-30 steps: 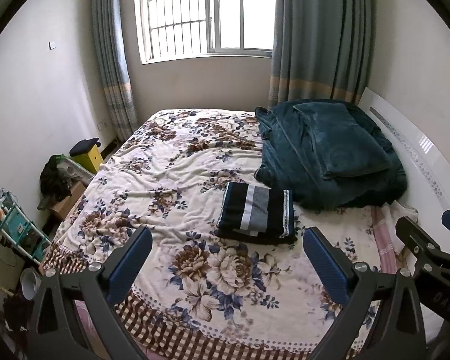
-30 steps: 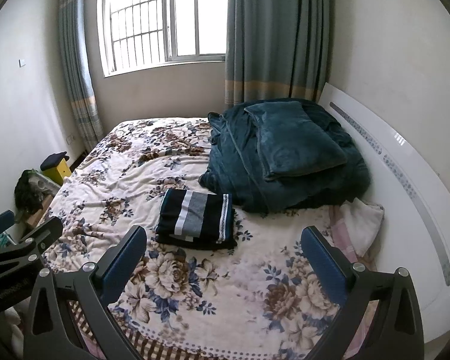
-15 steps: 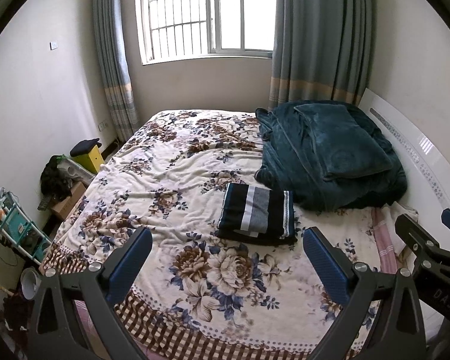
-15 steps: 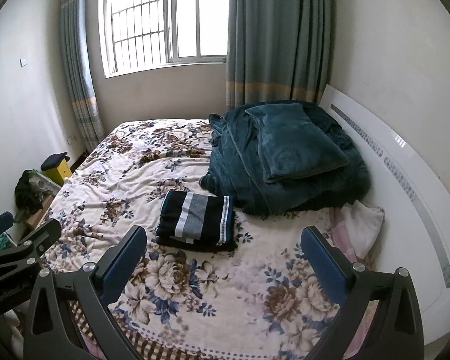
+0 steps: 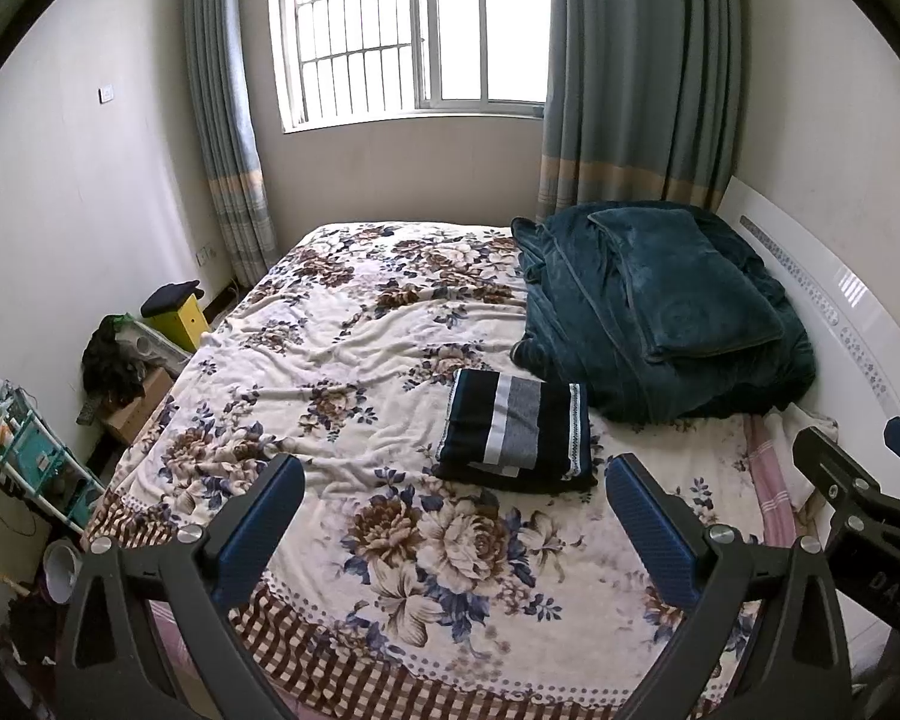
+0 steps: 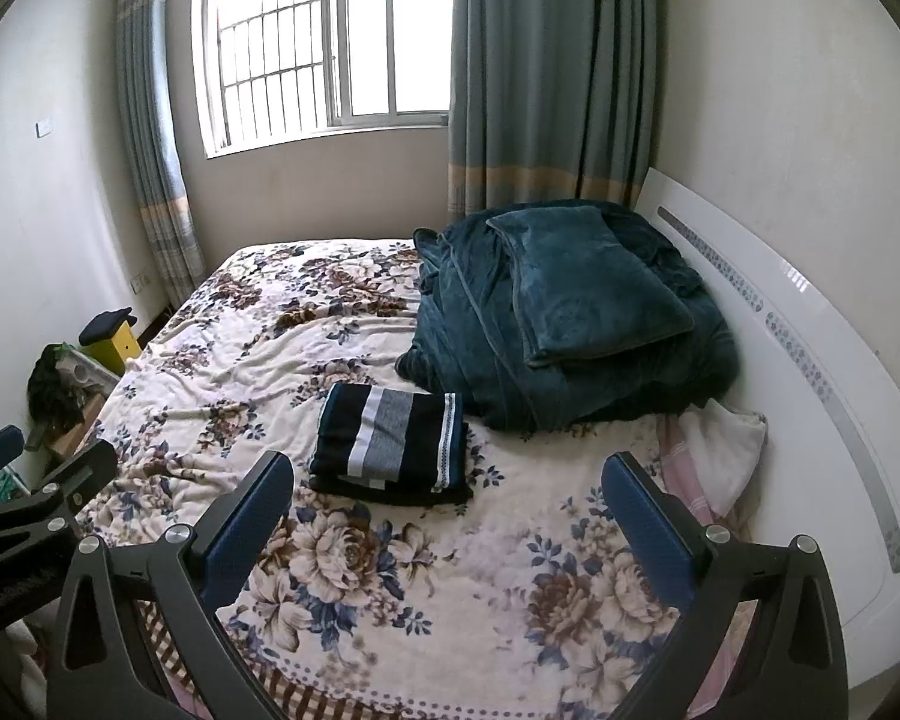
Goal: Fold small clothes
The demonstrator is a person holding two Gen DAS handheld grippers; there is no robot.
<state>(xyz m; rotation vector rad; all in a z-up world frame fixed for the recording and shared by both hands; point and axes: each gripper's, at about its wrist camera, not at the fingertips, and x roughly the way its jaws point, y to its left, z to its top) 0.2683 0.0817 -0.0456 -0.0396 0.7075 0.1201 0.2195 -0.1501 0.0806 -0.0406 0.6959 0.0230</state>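
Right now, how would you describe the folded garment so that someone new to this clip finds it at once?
Start from the bed with the floral blanket. Near its middle, just in front of the heaped dark teal bedding, lies the folded garment. It is a flat rectangle, black with a white and a grey stripe across it, unlike the plain teal heap behind it.

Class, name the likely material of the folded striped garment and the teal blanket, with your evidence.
Folded striped garment: probably knit fabric; matte, soft edges, woven-looking stripes. Teal blanket: likely plush fleece; slight sheen, thick rounded folds. Neither is certain from looks alone.
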